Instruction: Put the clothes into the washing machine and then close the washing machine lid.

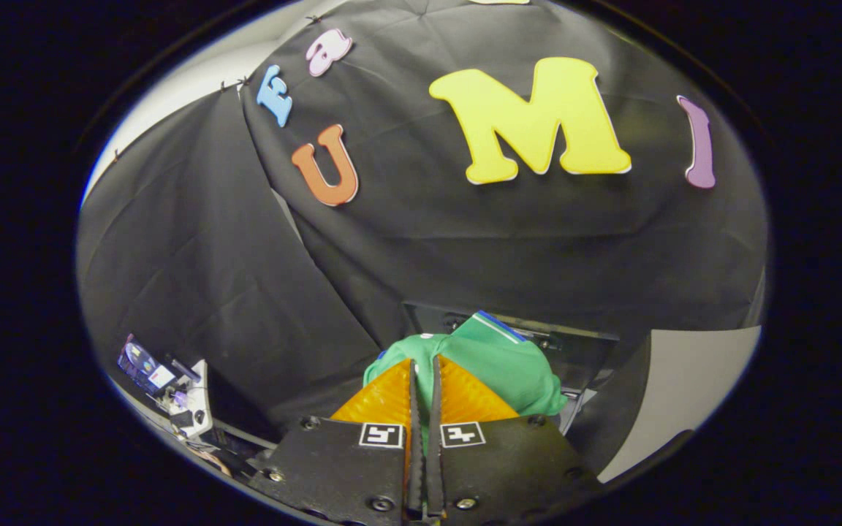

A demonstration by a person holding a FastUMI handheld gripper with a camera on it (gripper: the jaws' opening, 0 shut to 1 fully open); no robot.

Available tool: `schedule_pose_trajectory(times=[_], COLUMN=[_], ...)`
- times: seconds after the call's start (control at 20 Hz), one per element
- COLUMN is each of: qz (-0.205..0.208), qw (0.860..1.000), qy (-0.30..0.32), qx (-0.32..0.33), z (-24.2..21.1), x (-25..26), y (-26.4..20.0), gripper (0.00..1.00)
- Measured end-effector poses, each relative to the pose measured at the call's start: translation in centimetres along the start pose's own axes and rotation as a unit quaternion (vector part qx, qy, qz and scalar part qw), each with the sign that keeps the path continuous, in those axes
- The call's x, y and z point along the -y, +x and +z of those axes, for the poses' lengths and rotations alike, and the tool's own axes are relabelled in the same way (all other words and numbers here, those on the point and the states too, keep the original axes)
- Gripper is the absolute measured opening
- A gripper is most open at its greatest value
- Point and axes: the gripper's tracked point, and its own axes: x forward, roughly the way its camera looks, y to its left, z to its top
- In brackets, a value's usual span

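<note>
Green bunched-up garment [494, 361] with white-blue trim, pinched by the hand-held gripper [425, 365].

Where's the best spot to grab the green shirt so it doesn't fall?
The fingers are nearly closed on a bunched fold of the green shirt, with a strip of its cloth showing in the narrow gap between them. That looks like a good hold: a thick gathered fold near the middle, taken from above, since soft cloth droops all round and a thin edge would probably slip out.
</note>
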Motion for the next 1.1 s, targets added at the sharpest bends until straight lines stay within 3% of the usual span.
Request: schedule_pose_trajectory(times=[0.35,0.75,0.9,1.1], qz=[-0.044,-0.119,-0.131,-0.148], qw=[0.997,0.980,0.979,0.972], qy=[0.046,0.099,0.083,0.067], qx=[-0.051,-0.126,-0.132,-0.170], z=[-7.0,-17.9,-20.8,-24.1], x=[2.9,8.7,10.5,11.4], y=[7.6,16.4,19.6,20.5], gripper=[0.06,0.06,0.06,0.06])
